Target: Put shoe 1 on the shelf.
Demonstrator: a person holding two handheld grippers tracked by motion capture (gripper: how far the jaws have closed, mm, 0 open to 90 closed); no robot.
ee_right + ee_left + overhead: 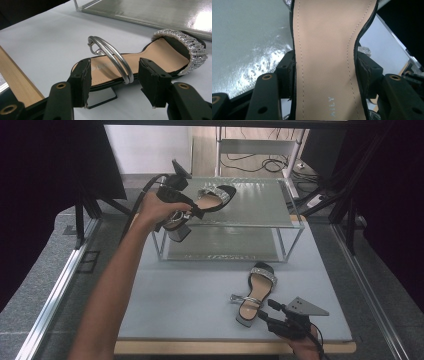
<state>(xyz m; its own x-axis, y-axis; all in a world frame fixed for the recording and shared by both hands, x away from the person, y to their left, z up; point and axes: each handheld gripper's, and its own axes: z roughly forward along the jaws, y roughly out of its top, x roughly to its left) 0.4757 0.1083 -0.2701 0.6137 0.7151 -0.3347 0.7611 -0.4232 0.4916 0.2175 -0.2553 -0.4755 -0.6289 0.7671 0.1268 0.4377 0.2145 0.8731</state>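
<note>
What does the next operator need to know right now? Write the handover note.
Left gripper: shut on the first sandal, its front resting on the top of the glass rack, heel off the edge.
Right gripper: open, jaws either side of the second sandal on the table, not clamped.
Done: first sandal brought to the rack.
Left: probably release it, then grip and shelve the second.

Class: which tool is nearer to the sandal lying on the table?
Right. The right tool sits at the heel end of the sandal, jaws open on either side of it. The left tool is up at the glass shelf, clamping the other sandal.
</note>
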